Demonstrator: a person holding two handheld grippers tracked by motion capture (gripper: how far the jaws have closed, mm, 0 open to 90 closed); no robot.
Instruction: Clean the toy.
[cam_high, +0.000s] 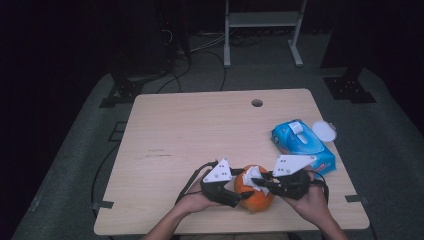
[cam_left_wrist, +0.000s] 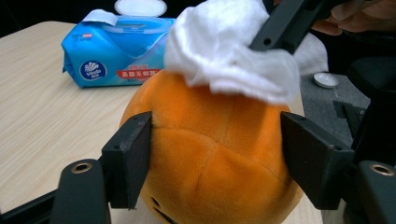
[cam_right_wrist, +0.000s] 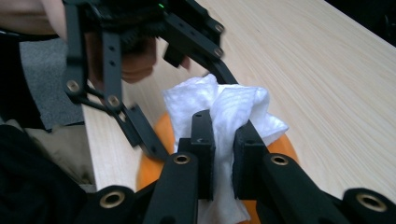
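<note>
left claw (cam_high: 239, 196) grips orange plush (cam_high: 256, 199) | right claw (cam_high: 261, 183) pinches wipe (cam_high: 255, 175) | wipe pack (cam_high: 302, 145) closed

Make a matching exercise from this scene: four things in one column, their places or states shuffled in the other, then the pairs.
Things:
1. orange plush ball
2. white wipe
3. blue wipes pack
4. white round lid

States:
A. lies on the table just beyond the pack
B. pinched in the right gripper
C. clamped between the left gripper jaws
D. rests near the table's right edge, flap open

Pairs: 1-C, 2-B, 3-D, 4-A
</note>
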